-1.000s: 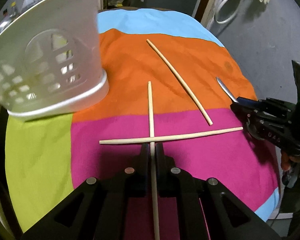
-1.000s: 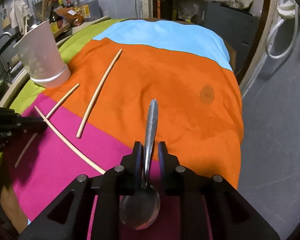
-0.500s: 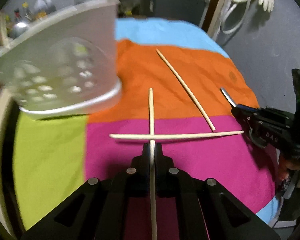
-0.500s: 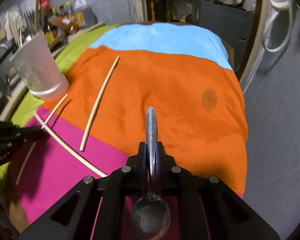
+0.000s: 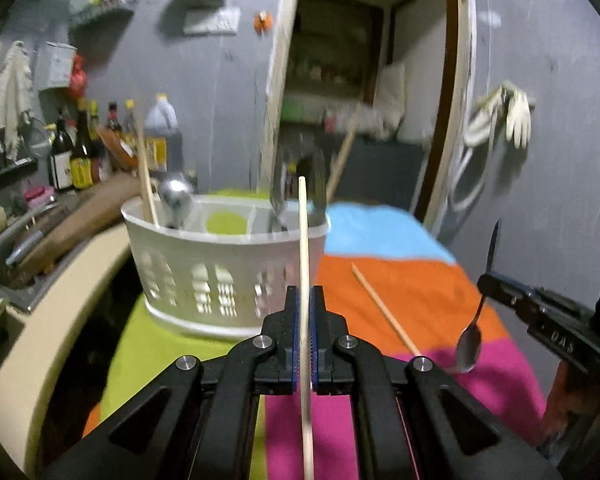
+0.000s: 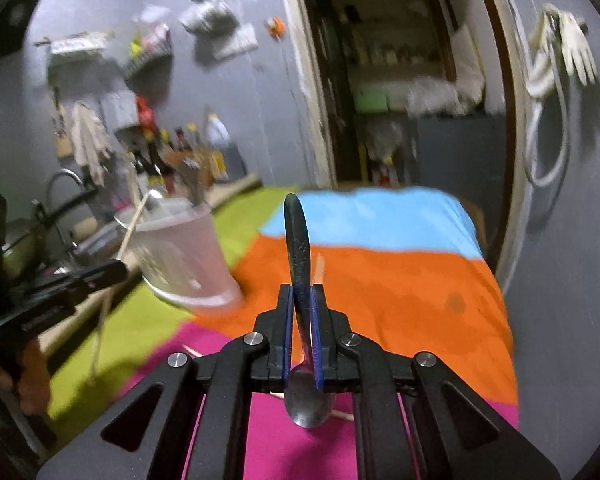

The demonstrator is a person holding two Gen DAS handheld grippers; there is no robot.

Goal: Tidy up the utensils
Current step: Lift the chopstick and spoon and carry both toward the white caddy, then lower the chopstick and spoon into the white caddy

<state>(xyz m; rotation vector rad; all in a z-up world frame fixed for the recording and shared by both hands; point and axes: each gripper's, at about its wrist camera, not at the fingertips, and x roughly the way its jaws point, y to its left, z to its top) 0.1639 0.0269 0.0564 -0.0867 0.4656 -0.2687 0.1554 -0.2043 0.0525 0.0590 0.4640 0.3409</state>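
My left gripper (image 5: pixel 304 300) is shut on a wooden chopstick (image 5: pixel 303 240), lifted off the cloth and pointing up in front of the white utensil basket (image 5: pixel 220 280). The basket holds a chopstick (image 5: pixel 146 184), a metal ladle or spoon (image 5: pixel 175 198) and other metal utensils. My right gripper (image 6: pixel 301 300) is shut on a metal spoon (image 6: pixel 298 248), handle forward, bowl hanging below the jaws. From the left wrist the right gripper (image 5: pixel 485 280) with its spoon (image 5: pixel 470 344) shows at the right. Another chopstick (image 5: pixel 384 308) lies on the orange band of cloth.
The striped cloth (image 6: pixel 400 280) in green, blue, orange and pink covers the table. A counter with bottles (image 5: pixel 80 148) and a sink tap (image 6: pixel 62 188) runs along the left. A doorway (image 6: pixel 400 80) and a hanging glove (image 6: pixel 576 48) are behind the table.
Both grippers rose and tilted up from the cloth, lifting the chopstick and the spoon. The basket's open top and the back wall have come into view. The right jaws closed tighter on the spoon.
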